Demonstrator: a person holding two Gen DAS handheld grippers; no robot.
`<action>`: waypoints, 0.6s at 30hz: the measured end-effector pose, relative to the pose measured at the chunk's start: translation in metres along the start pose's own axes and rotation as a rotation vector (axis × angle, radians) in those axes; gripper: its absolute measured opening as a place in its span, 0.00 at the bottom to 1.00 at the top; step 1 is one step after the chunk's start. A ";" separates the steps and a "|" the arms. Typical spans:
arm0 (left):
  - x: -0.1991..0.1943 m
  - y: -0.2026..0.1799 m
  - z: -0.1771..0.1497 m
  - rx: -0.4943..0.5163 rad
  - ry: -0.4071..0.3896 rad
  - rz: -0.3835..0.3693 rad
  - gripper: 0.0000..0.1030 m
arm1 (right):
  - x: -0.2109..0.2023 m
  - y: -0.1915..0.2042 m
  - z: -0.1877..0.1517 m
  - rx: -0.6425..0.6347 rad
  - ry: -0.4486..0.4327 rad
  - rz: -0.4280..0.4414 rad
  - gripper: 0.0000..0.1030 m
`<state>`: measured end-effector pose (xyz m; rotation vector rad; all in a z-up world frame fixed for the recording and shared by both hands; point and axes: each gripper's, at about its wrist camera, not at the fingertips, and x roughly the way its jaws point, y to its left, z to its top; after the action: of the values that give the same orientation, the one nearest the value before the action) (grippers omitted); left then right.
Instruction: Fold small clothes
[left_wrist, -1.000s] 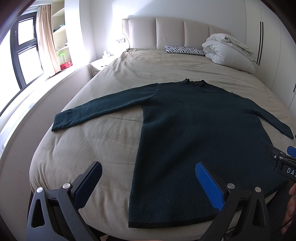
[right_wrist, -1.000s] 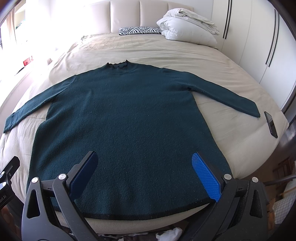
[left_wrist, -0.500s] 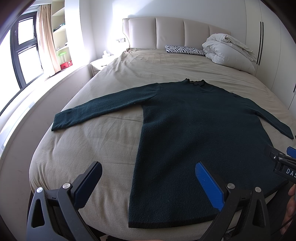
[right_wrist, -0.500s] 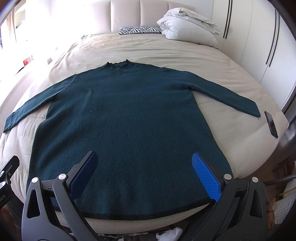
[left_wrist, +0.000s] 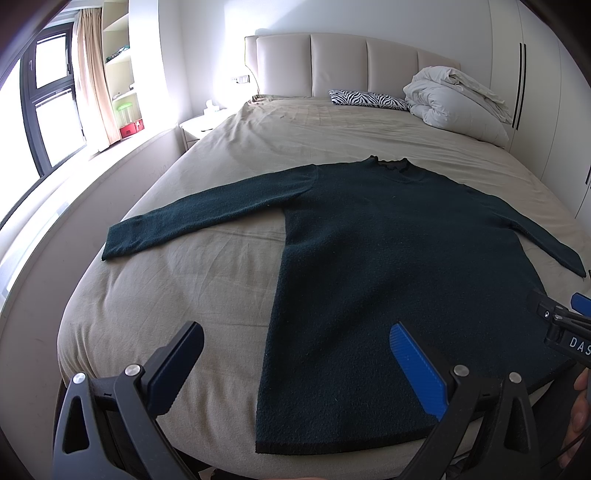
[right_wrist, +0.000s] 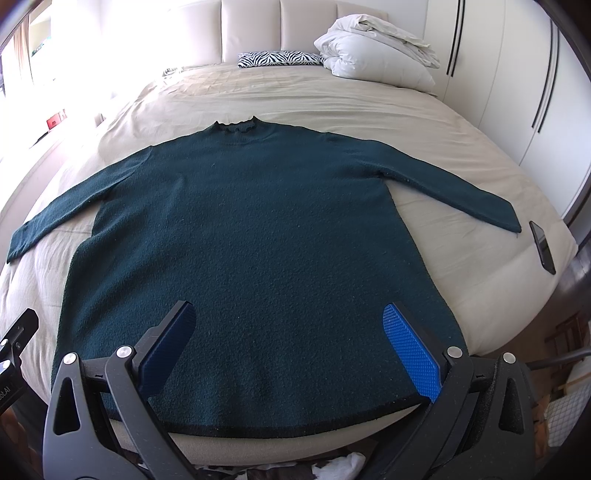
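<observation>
There, a dark green sweater (right_wrist: 251, 236) lay flat and face-up on the bed (right_wrist: 332, 99), collar toward the headboard (left_wrist: 347, 62) and its black-edged hem at the foot edge of the bed. Both sleeves were spread outward and slightly down from the shoulders, the left sleeve (left_wrist: 207, 218) reaching toward the window side of the bed, the right sleeve (right_wrist: 450, 188) toward the wardrobe side. Just beyond the right cuff a dark phone (right_wrist: 542, 246) rested on the bed near its edge.

The right gripper (right_wrist: 290, 345) hovered over the sweater's lower body, its fingers (right_wrist: 410, 350) spread wide apart and gripping nothing. The left gripper (left_wrist: 295, 363) hung over the sweater's left hem corner, fingers (left_wrist: 417, 365) likewise wide apart and empty, one over the bare bedsheet and one over the knit. At the right edge of the left wrist view, part of the other gripper's black frame and a bit of a hand (left_wrist: 580, 413) showed.

At the head of the bed sat a zebra-print pillow (right_wrist: 279, 58), with a bundled white duvet (right_wrist: 376, 51) just beside it. A white nightstand (left_wrist: 201, 127) stood beside the bed near the headboard, by the window (left_wrist: 48, 114) and curtain (left_wrist: 94, 81).
</observation>
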<state>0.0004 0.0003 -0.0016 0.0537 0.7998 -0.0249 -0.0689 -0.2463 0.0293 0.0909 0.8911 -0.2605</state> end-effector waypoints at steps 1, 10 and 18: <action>0.000 0.000 0.000 0.000 0.000 0.001 1.00 | 0.001 0.000 -0.002 0.000 0.000 0.001 1.00; 0.000 0.000 0.000 0.000 0.001 0.001 1.00 | 0.002 0.002 -0.003 0.001 0.002 0.000 1.00; 0.000 0.000 0.000 -0.001 0.001 0.000 1.00 | 0.002 0.000 -0.001 0.001 0.004 0.000 1.00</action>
<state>0.0008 0.0004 -0.0016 0.0532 0.8007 -0.0241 -0.0685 -0.2463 0.0270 0.0930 0.8950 -0.2607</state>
